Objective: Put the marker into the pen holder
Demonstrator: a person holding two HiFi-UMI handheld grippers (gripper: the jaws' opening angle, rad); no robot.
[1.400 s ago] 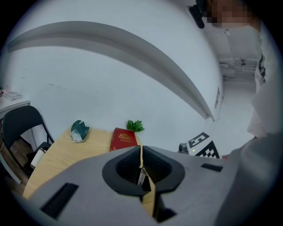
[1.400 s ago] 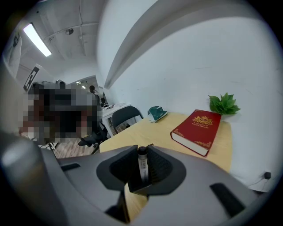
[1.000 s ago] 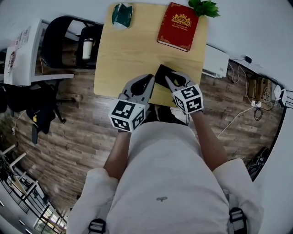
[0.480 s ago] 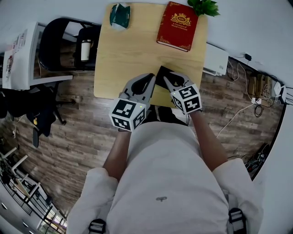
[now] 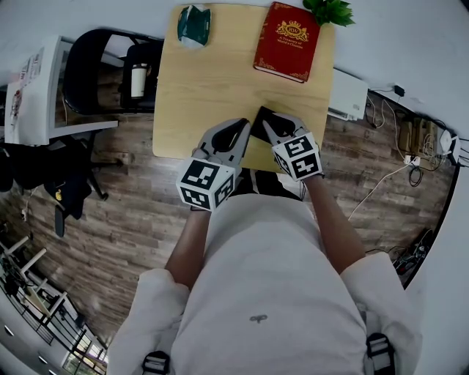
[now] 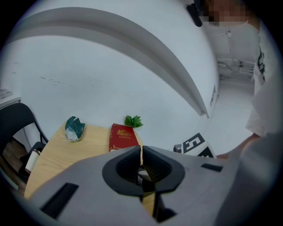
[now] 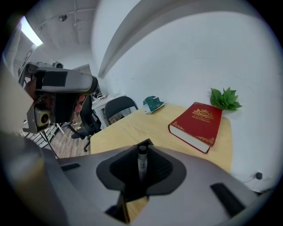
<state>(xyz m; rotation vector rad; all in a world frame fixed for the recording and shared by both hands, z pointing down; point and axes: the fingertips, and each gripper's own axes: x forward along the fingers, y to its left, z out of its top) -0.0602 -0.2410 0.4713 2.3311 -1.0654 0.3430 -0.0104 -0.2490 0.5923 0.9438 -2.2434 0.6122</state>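
A marker (image 7: pixel 142 162) with a black cap stands upright between the jaws of my right gripper (image 7: pixel 142 149), which is shut on it. In the head view the right gripper (image 5: pixel 270 130) sits at the near edge of the wooden table (image 5: pixel 212 80), over the black pen holder (image 5: pixel 262 117). A black corner of the holder (image 7: pixel 144 142) peeks out just past the jaw tips. My left gripper (image 5: pixel 239 132) is right beside it on the left. Its jaws (image 6: pixel 141 152) are shut with only a thin slit between them. I cannot tell whether they touch the holder.
A red book (image 5: pixel 286 41) lies at the table's far right, with a green plant (image 5: pixel 327 11) behind it. A green and white packet (image 5: pixel 194 24) lies at the far left corner. A black chair (image 5: pixel 95 66) stands left of the table. A white unit (image 5: pixel 346 95) stands right of it.
Hardly anything differs. My right gripper with the marker has crept slightly toward the pen holder; the left gripper holds its place.
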